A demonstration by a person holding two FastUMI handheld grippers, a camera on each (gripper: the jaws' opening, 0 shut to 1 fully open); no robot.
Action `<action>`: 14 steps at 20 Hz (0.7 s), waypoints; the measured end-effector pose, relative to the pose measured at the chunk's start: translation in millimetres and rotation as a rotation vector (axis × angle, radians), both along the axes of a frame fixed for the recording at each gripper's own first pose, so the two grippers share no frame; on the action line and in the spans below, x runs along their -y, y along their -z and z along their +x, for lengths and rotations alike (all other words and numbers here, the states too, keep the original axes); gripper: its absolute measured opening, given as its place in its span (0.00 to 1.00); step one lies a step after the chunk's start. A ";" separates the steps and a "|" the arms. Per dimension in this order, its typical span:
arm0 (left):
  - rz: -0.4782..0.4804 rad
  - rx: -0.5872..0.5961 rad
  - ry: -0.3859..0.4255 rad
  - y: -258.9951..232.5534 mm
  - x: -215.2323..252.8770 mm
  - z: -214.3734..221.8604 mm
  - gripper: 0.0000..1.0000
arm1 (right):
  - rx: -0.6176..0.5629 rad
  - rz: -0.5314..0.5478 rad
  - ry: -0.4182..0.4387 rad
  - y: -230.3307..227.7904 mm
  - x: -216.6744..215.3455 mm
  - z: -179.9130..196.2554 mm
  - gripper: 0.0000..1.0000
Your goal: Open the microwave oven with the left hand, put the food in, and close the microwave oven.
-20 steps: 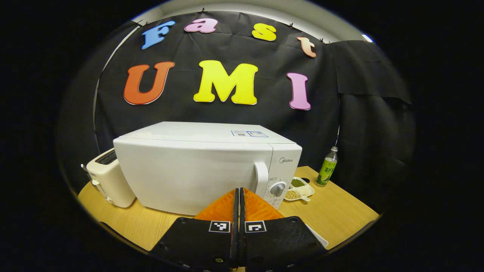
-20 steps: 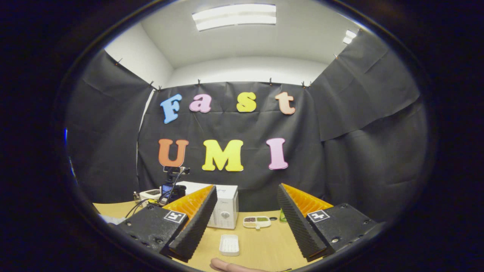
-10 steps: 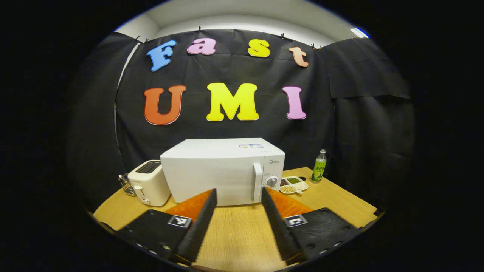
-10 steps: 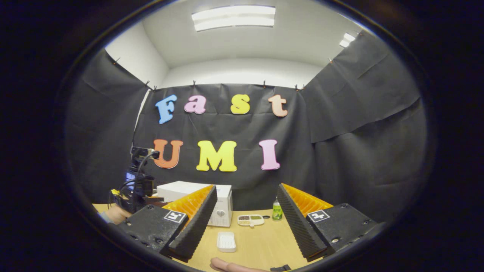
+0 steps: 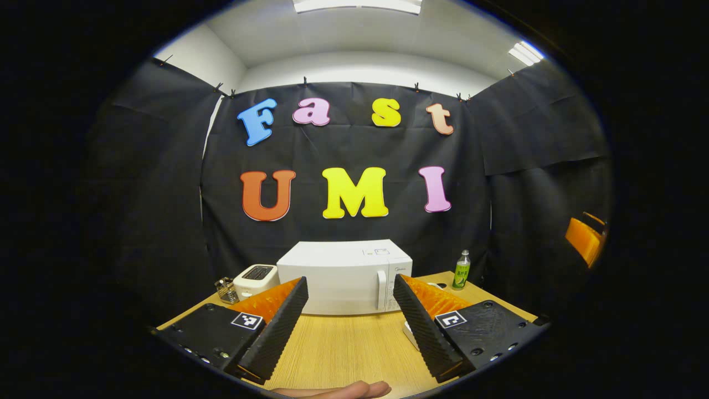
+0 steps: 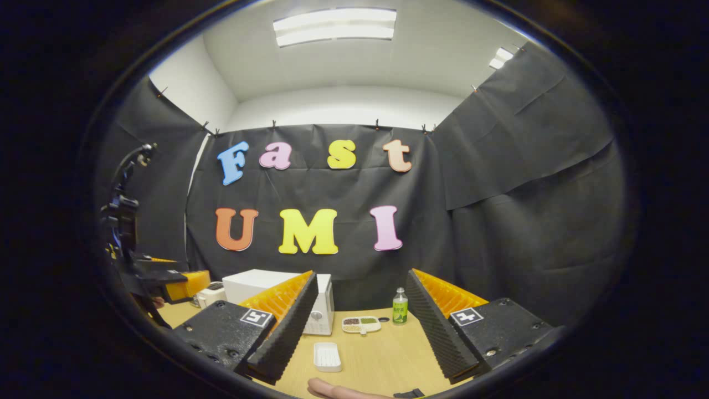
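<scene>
Left gripper view: left gripper (image 5: 350, 327) held back over the table (image 5: 343, 349), fingers apart and empty, aimed at the shut microwave (image 5: 344, 276), likely lined up for its door handle (image 5: 381, 290). Right gripper view: right gripper (image 6: 360, 327) fingers apart, empty, hovering short of the white tray (image 6: 327, 356) lying well in front of the microwave.

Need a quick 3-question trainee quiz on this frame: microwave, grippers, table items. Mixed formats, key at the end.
1. True or false: the microwave door is shut.
2. The left gripper is: A) shut on the door handle B) open and empty, short of the microwave C) shut on the bottle.
3. Fill in: in the right gripper view, the small white ribbed tray lies on the table between the fingers of the right gripper, nearer than the ____ dish of beans.

Key: 1 true. 2 B. 3 divided. The green bottle stands right of that dish; the toaster sits left of the microwave.
</scene>
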State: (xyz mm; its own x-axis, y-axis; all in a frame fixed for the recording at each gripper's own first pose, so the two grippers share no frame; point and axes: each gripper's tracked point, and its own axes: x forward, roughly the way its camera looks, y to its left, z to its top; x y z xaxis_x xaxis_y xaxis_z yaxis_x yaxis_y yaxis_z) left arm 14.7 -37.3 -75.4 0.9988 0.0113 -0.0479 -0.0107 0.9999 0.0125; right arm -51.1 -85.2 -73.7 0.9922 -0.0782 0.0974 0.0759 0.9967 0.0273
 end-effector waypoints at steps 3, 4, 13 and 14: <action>0.005 0.035 -0.004 -7.8 -2.8 -25.0 0.97 | 0.001 0.009 0.005 0.1 1.8 -3.1 1.00; 0.003 0.037 -0.005 -7.4 -2.2 -33.9 0.96 | 0.001 0.010 0.002 1.9 1.2 -4.4 1.00; 0.005 0.076 -0.039 0.3 -12.4 -77.7 0.96 | 0.008 -0.004 -0.012 4.2 -1.2 -12.5 1.00; 0.007 0.087 -0.031 -1.6 -10.1 -79.5 0.97 | 0.007 -0.006 -0.013 4.1 -2.1 -12.8 0.93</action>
